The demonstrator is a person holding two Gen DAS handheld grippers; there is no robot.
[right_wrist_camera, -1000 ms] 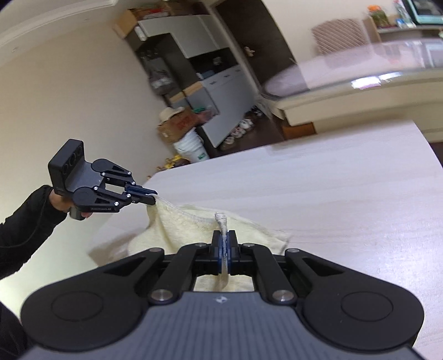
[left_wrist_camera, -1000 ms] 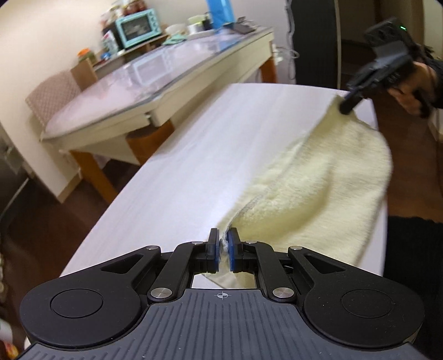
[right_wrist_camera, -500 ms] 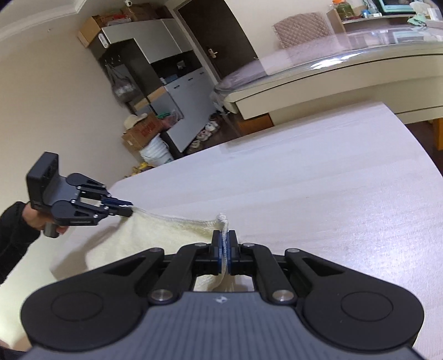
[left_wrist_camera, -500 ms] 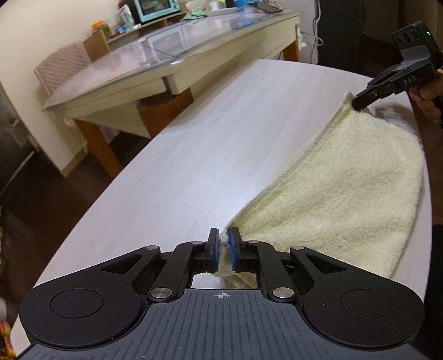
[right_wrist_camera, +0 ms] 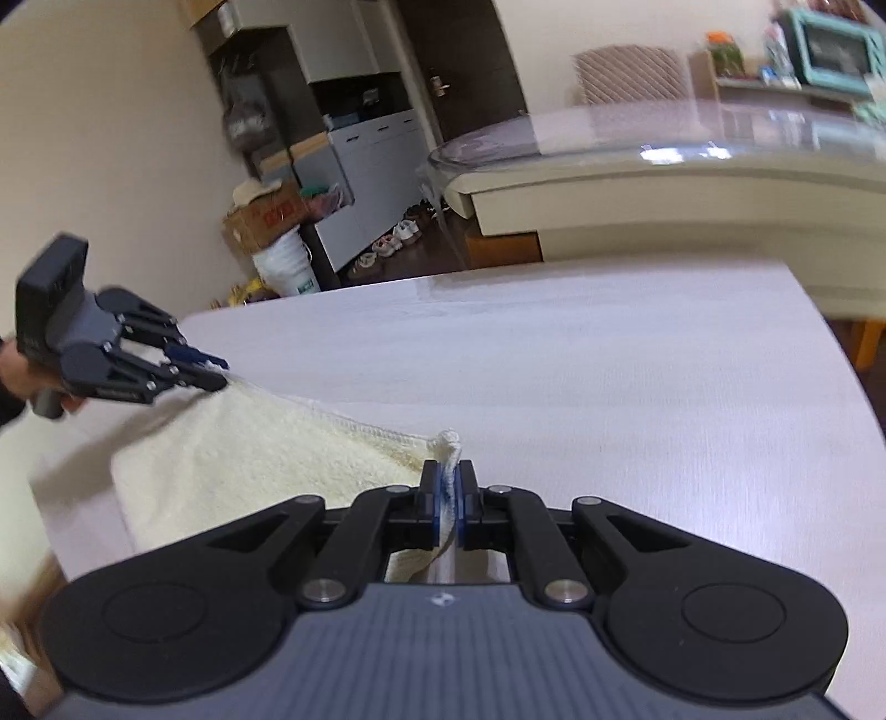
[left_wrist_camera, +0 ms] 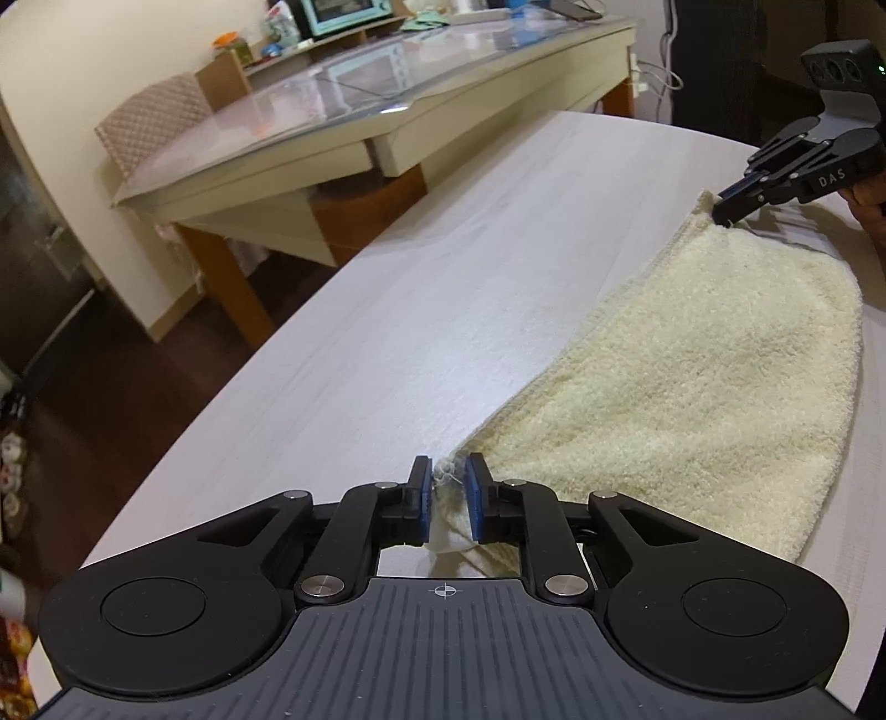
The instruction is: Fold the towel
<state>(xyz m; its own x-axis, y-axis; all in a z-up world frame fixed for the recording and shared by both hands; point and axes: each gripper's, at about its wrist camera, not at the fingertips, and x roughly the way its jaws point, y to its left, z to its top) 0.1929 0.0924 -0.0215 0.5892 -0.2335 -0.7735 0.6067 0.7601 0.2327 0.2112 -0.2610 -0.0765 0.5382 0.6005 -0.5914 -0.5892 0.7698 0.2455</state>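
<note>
A cream terry towel (left_wrist_camera: 692, 376) lies folded over on the pale table (left_wrist_camera: 432, 288). My left gripper (left_wrist_camera: 447, 479) has its jaws slightly parted around the towel's near corner, with small gaps beside the cloth. In the right wrist view the left gripper (right_wrist_camera: 213, 372) sits at the towel's (right_wrist_camera: 249, 459) far corner. My right gripper (right_wrist_camera: 449, 484) is shut on the towel's other corner, which sticks up between the pads. In the left wrist view the right gripper (left_wrist_camera: 728, 205) pinches that corner low over the table.
A second glass-topped table (left_wrist_camera: 387, 105) stands beyond the pale one, with a chair (left_wrist_camera: 155, 122) and a teal toaster oven (left_wrist_camera: 343, 14). Cabinets, a cardboard box (right_wrist_camera: 266, 216) and a white bucket (right_wrist_camera: 288, 266) stand by the far wall.
Both grippers have lowered the towel's held edge onto the table, so the towel now lies flatter. The left gripper's jaws have parted slightly around its corner.
</note>
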